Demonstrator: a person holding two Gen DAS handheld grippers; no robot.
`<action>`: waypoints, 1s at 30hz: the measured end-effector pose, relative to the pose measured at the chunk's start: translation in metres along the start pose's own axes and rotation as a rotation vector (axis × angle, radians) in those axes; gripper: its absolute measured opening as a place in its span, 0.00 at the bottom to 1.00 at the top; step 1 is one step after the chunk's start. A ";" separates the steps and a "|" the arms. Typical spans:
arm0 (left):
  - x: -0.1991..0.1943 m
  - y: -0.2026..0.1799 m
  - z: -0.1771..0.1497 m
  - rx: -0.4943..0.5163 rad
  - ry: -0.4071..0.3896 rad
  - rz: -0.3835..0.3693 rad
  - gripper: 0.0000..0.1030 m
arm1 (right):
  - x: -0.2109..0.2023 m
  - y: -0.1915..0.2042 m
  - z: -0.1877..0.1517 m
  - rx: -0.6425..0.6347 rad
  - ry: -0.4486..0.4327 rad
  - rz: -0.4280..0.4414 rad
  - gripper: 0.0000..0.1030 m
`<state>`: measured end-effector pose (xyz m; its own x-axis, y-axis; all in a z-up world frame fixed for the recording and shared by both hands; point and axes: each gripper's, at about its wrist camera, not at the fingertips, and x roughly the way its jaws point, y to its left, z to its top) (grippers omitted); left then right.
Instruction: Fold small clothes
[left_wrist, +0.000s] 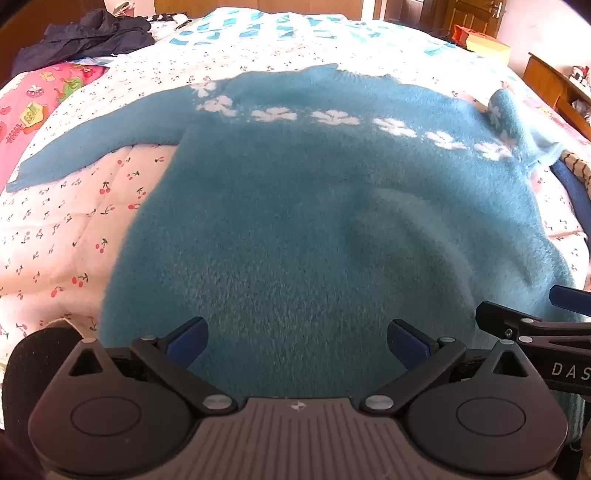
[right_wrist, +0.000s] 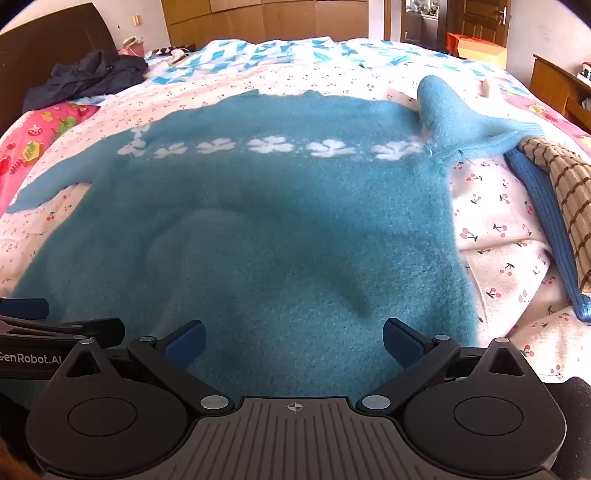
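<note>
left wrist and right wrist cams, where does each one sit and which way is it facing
Left wrist: on the left gripper, tilted down over the blue sweater; own open blue fingers show, right gripper at the edge.
Right wrist: on the right gripper, same downward tilt; own open fingers show, left gripper at the edge.
Shared: sweater, cherry-print quilt, dark jacket.

Fuzzy blue sweater (left_wrist: 295, 206), flat, right sleeve bunched

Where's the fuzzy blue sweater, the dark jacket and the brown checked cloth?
Fuzzy blue sweater (left_wrist: 295, 229), left wrist view, middle of body.
Dark crumpled jacket (right_wrist: 92, 77), right wrist view, its middle.
Brown checked cloth (right_wrist: 569, 192), right wrist view, its middle.
</note>
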<state>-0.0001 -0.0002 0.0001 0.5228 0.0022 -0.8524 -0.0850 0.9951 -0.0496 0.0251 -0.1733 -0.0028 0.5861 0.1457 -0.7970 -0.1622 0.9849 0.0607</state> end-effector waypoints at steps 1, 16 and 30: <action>0.000 0.000 0.000 0.004 -0.004 0.003 1.00 | 0.001 -0.001 0.000 0.001 0.002 0.002 0.99; 0.014 0.003 -0.006 0.034 0.032 0.015 1.00 | 0.006 -0.001 -0.006 0.009 0.034 -0.026 0.99; 0.016 -0.003 -0.009 0.041 0.041 0.029 1.00 | 0.010 0.000 -0.010 0.016 0.048 -0.028 1.00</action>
<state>0.0014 -0.0042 -0.0179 0.4855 0.0274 -0.8738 -0.0642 0.9979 -0.0044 0.0234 -0.1724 -0.0165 0.5512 0.1133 -0.8266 -0.1331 0.9900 0.0469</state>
